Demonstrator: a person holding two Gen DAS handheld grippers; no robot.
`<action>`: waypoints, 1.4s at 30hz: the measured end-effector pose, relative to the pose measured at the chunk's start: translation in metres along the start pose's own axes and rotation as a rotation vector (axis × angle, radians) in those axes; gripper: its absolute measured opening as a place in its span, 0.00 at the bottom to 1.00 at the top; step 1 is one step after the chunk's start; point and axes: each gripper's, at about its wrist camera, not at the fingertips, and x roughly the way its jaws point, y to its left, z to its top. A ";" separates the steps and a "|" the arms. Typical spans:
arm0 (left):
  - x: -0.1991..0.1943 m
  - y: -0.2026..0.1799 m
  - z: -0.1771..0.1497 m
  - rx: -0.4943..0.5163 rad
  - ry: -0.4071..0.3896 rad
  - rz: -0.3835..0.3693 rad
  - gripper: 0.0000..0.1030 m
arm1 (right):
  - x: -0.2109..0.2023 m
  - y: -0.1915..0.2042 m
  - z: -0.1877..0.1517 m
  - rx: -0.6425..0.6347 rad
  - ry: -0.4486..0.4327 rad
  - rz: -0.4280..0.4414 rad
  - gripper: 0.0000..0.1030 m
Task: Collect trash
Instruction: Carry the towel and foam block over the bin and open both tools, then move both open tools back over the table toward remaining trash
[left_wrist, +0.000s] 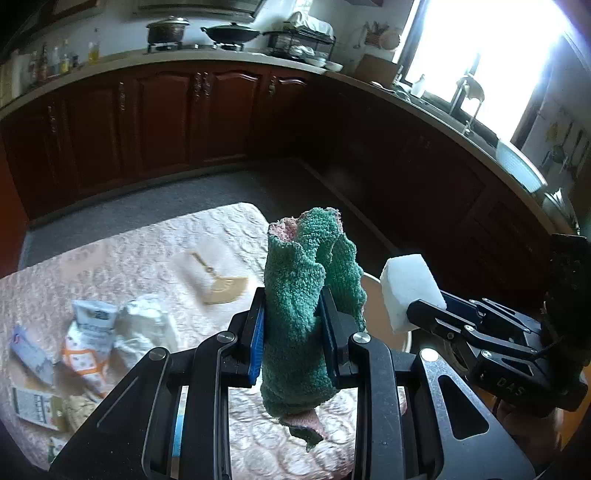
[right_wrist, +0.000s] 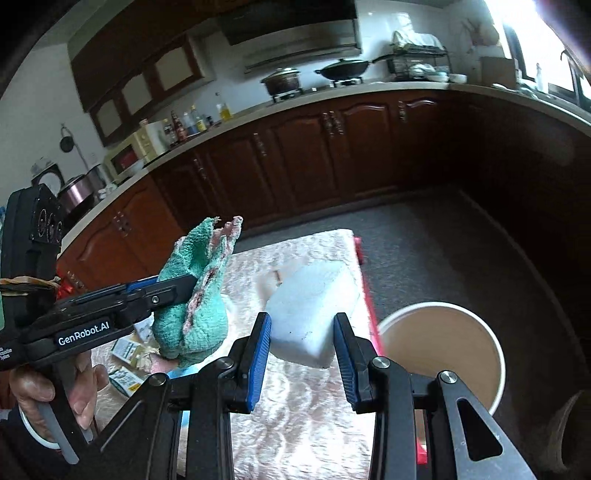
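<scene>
My left gripper (left_wrist: 293, 325) is shut on a green and pink towel rag (left_wrist: 303, 295) and holds it upright above the table; the rag also shows in the right wrist view (right_wrist: 195, 295). My right gripper (right_wrist: 303, 343) is shut on a white foam block (right_wrist: 314, 314), also seen in the left wrist view (left_wrist: 406, 291), held above the table edge beside a round tan bin (right_wrist: 443, 347). Several crumpled wrappers and packets (left_wrist: 92, 332) lie on the pink quilted table (left_wrist: 166, 251) at the left.
A tan fan-shaped scraper (left_wrist: 221, 284) lies on the table. Dark wood kitchen cabinets (left_wrist: 166, 118) and a counter with pots run behind. Grey floor (right_wrist: 443, 251) lies beyond the table. A person's hand (right_wrist: 55, 391) holds the left gripper.
</scene>
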 end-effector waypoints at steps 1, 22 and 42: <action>0.003 -0.002 0.001 0.000 0.005 -0.007 0.23 | -0.001 -0.006 -0.001 0.008 0.001 -0.008 0.32; 0.102 -0.062 -0.002 -0.009 0.166 -0.133 0.23 | 0.010 -0.107 -0.034 0.186 0.104 -0.156 0.32; 0.116 -0.061 -0.012 -0.038 0.159 -0.138 0.53 | 0.023 -0.154 -0.052 0.279 0.168 -0.275 0.53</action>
